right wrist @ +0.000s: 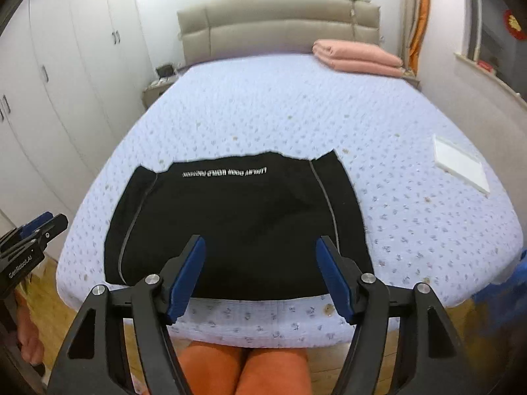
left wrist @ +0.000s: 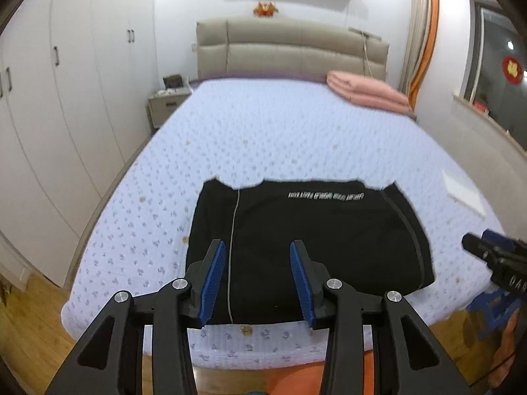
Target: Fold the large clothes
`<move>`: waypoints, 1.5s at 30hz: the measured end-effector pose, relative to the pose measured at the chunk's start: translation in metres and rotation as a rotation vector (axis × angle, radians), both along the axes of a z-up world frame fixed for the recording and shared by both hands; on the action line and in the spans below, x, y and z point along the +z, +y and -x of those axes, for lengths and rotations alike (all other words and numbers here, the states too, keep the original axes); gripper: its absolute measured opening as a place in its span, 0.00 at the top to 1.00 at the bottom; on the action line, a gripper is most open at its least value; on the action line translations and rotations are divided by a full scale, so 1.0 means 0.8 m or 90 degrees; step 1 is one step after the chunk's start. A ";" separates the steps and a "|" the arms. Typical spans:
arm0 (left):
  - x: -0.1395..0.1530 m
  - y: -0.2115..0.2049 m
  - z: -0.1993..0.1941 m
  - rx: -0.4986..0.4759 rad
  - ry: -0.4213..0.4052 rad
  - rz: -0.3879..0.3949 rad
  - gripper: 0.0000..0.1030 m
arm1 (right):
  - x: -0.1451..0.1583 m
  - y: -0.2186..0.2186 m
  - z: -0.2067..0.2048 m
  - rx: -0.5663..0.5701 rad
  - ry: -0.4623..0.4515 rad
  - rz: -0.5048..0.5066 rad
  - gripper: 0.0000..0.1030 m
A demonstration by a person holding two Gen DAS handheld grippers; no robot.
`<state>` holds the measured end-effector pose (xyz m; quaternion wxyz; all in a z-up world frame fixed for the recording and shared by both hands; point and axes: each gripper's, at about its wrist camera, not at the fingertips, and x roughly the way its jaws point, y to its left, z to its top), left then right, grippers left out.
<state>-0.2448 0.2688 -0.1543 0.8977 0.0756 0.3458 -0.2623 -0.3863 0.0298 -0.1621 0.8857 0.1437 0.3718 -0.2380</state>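
Note:
A black garment [left wrist: 313, 240] [right wrist: 237, 220] with a line of white lettering lies folded into a rough rectangle at the near end of the bed [left wrist: 263, 131] [right wrist: 296, 105]. My left gripper [left wrist: 258, 247] hovers above its near left part, blue pads apart, nothing between them. My right gripper [right wrist: 261, 242] hangs over the garment's near edge, open wider and also empty. Each gripper shows at the side of the other's view: the right gripper [left wrist: 494, 256], the left gripper [right wrist: 33, 240].
A folded pink blanket [left wrist: 369, 92] [right wrist: 359, 56] lies by the headboard at the far right. A flat white item [left wrist: 464, 191] [right wrist: 461, 161] rests near the bed's right edge. White wardrobes [left wrist: 66, 98] line the left wall, with a nightstand [left wrist: 166, 102] beside the bed. A person's orange-clad legs [right wrist: 243, 368] are below.

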 end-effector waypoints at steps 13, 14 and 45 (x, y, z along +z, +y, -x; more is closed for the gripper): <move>0.066 0.019 0.051 0.040 -0.036 0.005 0.54 | 0.071 0.062 0.044 -0.007 -0.039 0.085 0.26; 0.068 0.019 0.055 0.041 -0.040 0.003 0.54 | 0.072 0.064 0.045 -0.005 -0.042 0.085 0.26; 0.081 0.009 0.091 0.050 -0.056 -0.062 0.54 | 0.069 0.054 0.059 0.019 -0.051 0.055 0.22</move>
